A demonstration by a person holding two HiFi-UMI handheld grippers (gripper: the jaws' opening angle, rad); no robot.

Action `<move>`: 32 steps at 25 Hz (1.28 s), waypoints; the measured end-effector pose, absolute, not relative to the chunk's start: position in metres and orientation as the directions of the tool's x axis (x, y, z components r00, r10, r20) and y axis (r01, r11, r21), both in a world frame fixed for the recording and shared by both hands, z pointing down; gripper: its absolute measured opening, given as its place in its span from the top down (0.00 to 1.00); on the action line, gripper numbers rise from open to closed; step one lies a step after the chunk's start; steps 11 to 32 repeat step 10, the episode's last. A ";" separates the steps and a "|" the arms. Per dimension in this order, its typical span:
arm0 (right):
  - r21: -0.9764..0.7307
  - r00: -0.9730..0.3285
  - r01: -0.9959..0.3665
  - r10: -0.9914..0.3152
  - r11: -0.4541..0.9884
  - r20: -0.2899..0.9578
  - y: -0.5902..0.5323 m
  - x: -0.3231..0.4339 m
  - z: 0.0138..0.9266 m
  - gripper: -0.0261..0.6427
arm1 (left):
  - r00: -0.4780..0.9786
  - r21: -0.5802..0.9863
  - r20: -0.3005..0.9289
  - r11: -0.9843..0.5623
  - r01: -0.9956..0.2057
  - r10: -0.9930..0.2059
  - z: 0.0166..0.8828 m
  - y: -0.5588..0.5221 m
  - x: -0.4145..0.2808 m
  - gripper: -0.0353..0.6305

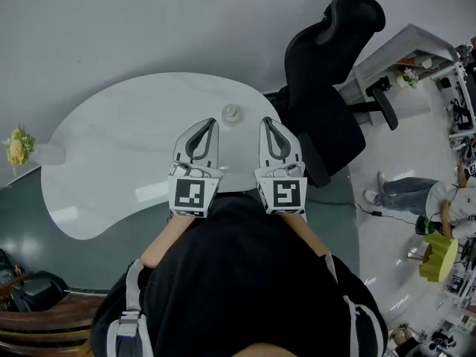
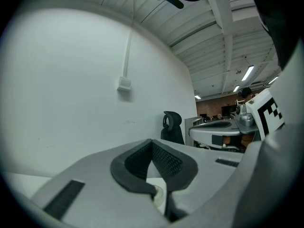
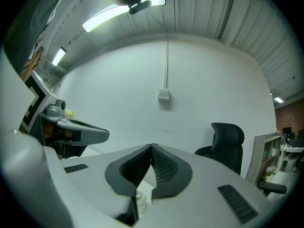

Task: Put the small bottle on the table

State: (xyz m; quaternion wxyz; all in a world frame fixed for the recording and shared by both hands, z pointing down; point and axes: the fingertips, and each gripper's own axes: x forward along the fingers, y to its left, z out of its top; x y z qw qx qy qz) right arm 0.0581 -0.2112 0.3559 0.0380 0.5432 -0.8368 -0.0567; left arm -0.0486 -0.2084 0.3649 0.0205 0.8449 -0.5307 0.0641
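The small clear bottle (image 1: 231, 114) stands upright on the white table (image 1: 111, 162), near its far edge. My left gripper (image 1: 215, 121) hovers just to the bottle's near left with its jaws shut and nothing in them. My right gripper (image 1: 265, 120) is level with it to the bottle's near right, also shut and holding nothing. In the left gripper view the bottle (image 2: 159, 194) shows low down through the gap behind the meeting tips of the left gripper (image 2: 152, 140). The right gripper view shows the bottle (image 3: 139, 198) the same way, below the right gripper (image 3: 152, 146).
A black office chair (image 1: 327, 73) stands against the table's far right side. A grey desk (image 1: 405, 58) lies beyond it. A person (image 1: 416, 195) sits on the floor at right, near a yellow-green stool (image 1: 437, 255). Yellow flowers (image 1: 16, 146) are at far left.
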 end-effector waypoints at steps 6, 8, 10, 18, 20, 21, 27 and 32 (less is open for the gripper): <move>0.142 -0.414 -0.901 -0.910 0.410 0.006 -0.212 0.055 0.360 0.93 | 0.432 -0.032 0.131 -0.439 -0.898 -0.892 0.369 -0.209 -0.048 0.94; 0.139 -0.414 -0.901 -0.910 0.411 0.005 -0.213 0.054 0.360 0.93 | 0.432 -0.032 0.130 -0.439 -0.898 -0.893 0.369 -0.209 -0.049 0.94; 0.141 -0.414 -0.901 -0.910 0.411 0.004 -0.213 0.053 0.360 0.93 | 0.431 -0.035 0.128 -0.438 -0.898 -0.893 0.369 -0.209 -0.051 0.94; 0.141 -0.414 -0.901 -0.910 0.411 0.004 -0.213 0.053 0.360 0.93 | 0.431 -0.035 0.128 -0.438 -0.898 -0.893 0.369 -0.209 -0.051 0.94; 0.141 -0.414 -0.901 -0.910 0.411 0.004 -0.213 0.053 0.360 0.93 | 0.431 -0.035 0.128 -0.438 -0.898 -0.893 0.369 -0.209 -0.051 0.94; 0.141 -0.414 -0.901 -0.910 0.411 0.004 -0.213 0.053 0.360 0.93 | 0.431 -0.035 0.128 -0.438 -0.898 -0.893 0.369 -0.209 -0.051 0.94; 0.141 -0.414 -0.901 -0.910 0.411 0.004 -0.213 0.053 0.360 0.93 | 0.431 -0.035 0.128 -0.438 -0.898 -0.893 0.369 -0.209 -0.051 0.94; 0.141 -0.414 -0.901 -0.910 0.411 0.004 -0.213 0.053 0.360 0.93 | 0.431 -0.035 0.128 -0.438 -0.898 -0.893 0.369 -0.209 -0.051 0.94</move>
